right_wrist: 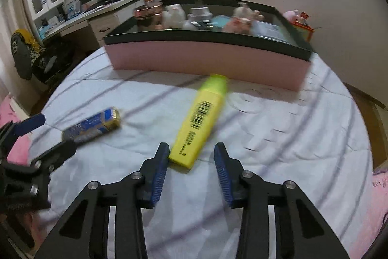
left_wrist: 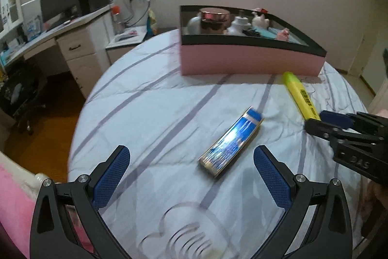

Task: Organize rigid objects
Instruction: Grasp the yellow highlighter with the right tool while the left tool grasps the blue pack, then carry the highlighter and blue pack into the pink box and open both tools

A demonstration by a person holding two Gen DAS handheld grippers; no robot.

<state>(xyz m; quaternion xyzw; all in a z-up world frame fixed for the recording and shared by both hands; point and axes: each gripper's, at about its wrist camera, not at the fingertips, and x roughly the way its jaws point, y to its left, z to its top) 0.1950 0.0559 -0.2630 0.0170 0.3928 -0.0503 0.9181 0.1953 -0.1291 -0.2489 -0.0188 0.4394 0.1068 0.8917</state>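
A blue and gold flat box [left_wrist: 231, 143] lies on the pale striped bedsheet, just ahead of my open, empty left gripper [left_wrist: 191, 163]. It also shows in the right wrist view [right_wrist: 93, 127]. A yellow highlighter [right_wrist: 200, 121] lies in front of the pink box with a black rim [right_wrist: 208, 58]. My right gripper [right_wrist: 191, 152] is open, its jaws either side of the highlighter's near end. The highlighter [left_wrist: 300, 95] and right gripper [left_wrist: 322, 121] show at the right of the left wrist view. The pink box [left_wrist: 242, 60] holds jars, bottles and small figures.
The bed's edge drops to a wooden floor [left_wrist: 48, 128] at the left. A white desk with a monitor [left_wrist: 58, 1] and a dark chair [left_wrist: 21, 94] stand beyond. A pink cover [right_wrist: 378, 200] lies at the bed's right edge.
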